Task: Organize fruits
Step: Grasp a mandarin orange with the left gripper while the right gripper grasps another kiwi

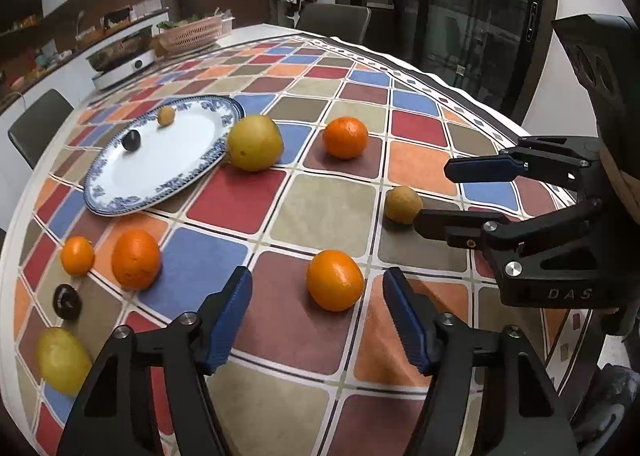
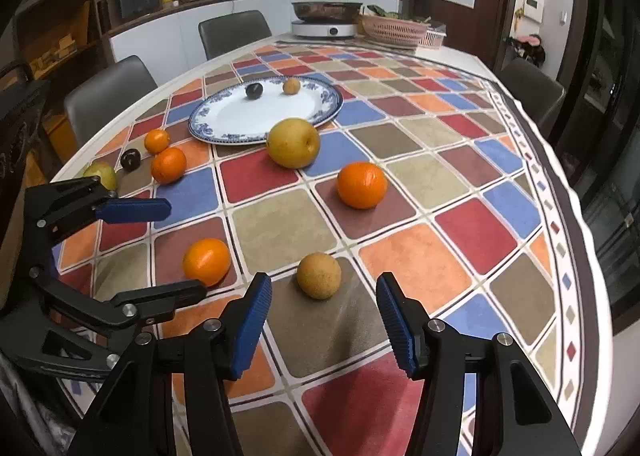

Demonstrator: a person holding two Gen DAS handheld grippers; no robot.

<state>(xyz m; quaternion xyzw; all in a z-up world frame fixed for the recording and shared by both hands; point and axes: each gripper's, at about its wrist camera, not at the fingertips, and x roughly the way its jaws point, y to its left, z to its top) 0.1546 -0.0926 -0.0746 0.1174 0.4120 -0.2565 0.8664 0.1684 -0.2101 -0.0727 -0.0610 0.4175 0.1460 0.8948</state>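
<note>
A blue-rimmed white plate (image 1: pixel 188 172) (image 2: pixel 224 124) holds a dark plum (image 1: pixel 131 140) (image 2: pixel 254 90) and a small tan fruit (image 1: pixel 165 115) (image 2: pixel 291 86). A big yellow pear (image 1: pixel 255 142) (image 2: pixel 293 143) lies beside the plate. My left gripper (image 1: pixel 317 288) (image 2: pixel 186 246) is open, an orange (image 1: pixel 335 280) (image 2: pixel 207 262) just ahead of its jaws. My right gripper (image 2: pixel 323 294) (image 1: pixel 430 196) is open, a small tan fruit (image 2: pixel 319 275) (image 1: pixel 403 204) between its fingertips. Another orange (image 1: pixel 345 137) (image 2: pixel 362 185) lies mid-table.
At the table's left side lie two oranges (image 1: pixel 136 258) (image 1: pixel 77 256), a dark plum (image 1: pixel 68 301) and a yellow pear (image 1: pixel 62 360). A cooker with a pan (image 2: pixel 326 22) and a pink basket (image 2: pixel 394 30) stand at the far end. Chairs (image 2: pixel 110 96) surround the table.
</note>
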